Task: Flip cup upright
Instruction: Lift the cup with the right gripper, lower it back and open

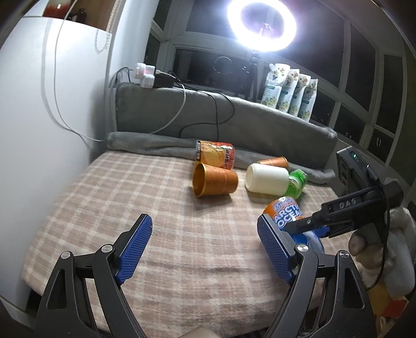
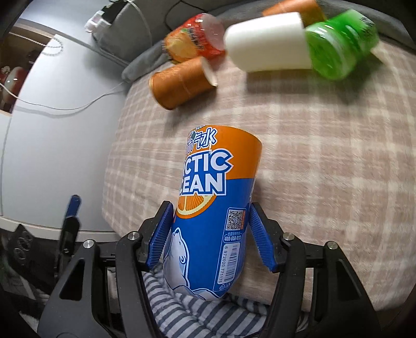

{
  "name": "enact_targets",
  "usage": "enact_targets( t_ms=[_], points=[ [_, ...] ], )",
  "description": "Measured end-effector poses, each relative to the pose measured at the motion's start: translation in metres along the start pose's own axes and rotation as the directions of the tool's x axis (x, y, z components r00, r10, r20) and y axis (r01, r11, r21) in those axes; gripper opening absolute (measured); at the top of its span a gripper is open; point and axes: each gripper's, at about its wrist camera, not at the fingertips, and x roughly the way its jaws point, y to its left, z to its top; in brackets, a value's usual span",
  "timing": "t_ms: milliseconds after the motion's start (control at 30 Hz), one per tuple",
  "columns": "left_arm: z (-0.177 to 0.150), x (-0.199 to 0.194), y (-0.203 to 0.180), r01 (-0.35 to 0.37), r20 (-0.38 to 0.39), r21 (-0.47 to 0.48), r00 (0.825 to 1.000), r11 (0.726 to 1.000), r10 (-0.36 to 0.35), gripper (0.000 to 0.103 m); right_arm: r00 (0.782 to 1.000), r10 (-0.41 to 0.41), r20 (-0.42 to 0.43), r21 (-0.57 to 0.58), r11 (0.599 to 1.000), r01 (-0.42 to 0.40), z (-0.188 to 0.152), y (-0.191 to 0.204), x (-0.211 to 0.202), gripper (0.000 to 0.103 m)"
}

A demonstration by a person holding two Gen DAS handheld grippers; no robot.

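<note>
Right claw (image 2: 210,234): closed on the Arctic Ocean cup (image 2: 210,208), blue pads pressed to both sides of its lower, blue half; seen from the side in the left view (image 1: 309,227).
Cup in grip: orange top half, blue bottom half, polar bear and barcode facing the right camera; leaning, far end tilted toward the upper right, lifted above the blanket in the right view. In the left view (image 1: 286,210) only the orange end and lettering visible, just past the right pad.
Beneath the cup: striped cloth (image 2: 208,306) at the near edge, under the cup's close end.
Left claw (image 1: 205,244): spread wide, nothing between the blue pads, hovering over the blanket's near part.
Hand (image 1: 390,247): gloved, wrapped round the right claw's handle at the far right.
Blanket (image 1: 169,213): pink-and-cream checked, spread over the whole work surface.
Gold cup (image 1: 214,180): on its side, mouth turned toward the left camera, mid-blanket.
Orange can (image 1: 215,154): lying down right behind the gold cup, against the grey roll.
White cup (image 1: 267,179): on its side, right of the gold cup, its far end touching the green bottle (image 1: 297,182).
Second gold cup (image 1: 275,161): behind the white cup, also lying down.
Grey cushion (image 1: 234,114): along the back, cables draped over it.
Pouches (image 1: 291,91): four, upright on the sill.
Ring light (image 1: 261,23): lit, above the pouches.
</note>
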Motion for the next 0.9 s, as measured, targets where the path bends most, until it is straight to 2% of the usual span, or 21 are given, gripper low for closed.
enact_targets(
  t_ms=[367, 633, 900],
  points=[
    [-0.003, 0.002, -0.014, 0.026, -0.032, 0.013, 0.999, 1.0, -0.026, 0.083, 0.996, -0.075, 0.053, 0.01, 0.997, 0.075, 0.0, -0.009, 0.0, 0.064],
    [-0.002, 0.005, -0.017, 0.03, -0.047, 0.014, 0.998, 0.999, -0.03, 0.083, 0.994, -0.101, 0.05, -0.014, 0.995, 0.101, 0.003, -0.006, 0.005, 0.068],
    [0.0, 0.009, -0.025, 0.038, -0.06, 0.037, 0.998, 0.999, -0.035, 0.083, 0.987, -0.096, 0.131, -0.03, 0.995, 0.1, 0.002, -0.004, -0.019, 0.072]
  ],
)
